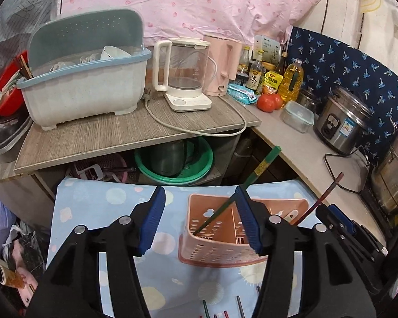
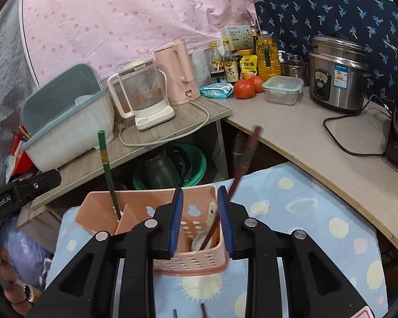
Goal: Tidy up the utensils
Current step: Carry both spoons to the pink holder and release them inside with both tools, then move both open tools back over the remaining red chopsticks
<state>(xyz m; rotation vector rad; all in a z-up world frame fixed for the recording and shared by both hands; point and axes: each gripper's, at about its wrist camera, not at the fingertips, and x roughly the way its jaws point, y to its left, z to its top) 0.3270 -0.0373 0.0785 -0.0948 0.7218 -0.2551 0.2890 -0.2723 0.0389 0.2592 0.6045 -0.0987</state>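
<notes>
A pink perforated utensil holder (image 1: 225,249) (image 2: 193,262) stands on the blue patterned cloth (image 1: 92,212) (image 2: 291,212). My left gripper (image 1: 199,193) is open above the holder's left part. A green chopstick (image 1: 262,164) (image 2: 106,164) stands tilted in that compartment, passing right beside the right fingertip (image 1: 241,196). My right gripper (image 2: 199,193) is open a little over the holder's right compartment. A dark red chopstick (image 2: 248,148) (image 1: 326,196) and a pale spoon (image 2: 199,238) stand in that compartment. Loose chopsticks (image 1: 205,308) (image 2: 204,311) lie on the cloth near the bottom edge.
A grey-blue dish drainer (image 1: 85,92), a white glass kettle (image 1: 185,74) and a pink kettle (image 1: 223,63) stand on the wooden shelf. Bottles, tomatoes (image 1: 268,102), a lidded container (image 1: 297,116) and a rice cooker (image 1: 342,119) with its cord line the counter. Green basins (image 1: 172,164) sit under the shelf.
</notes>
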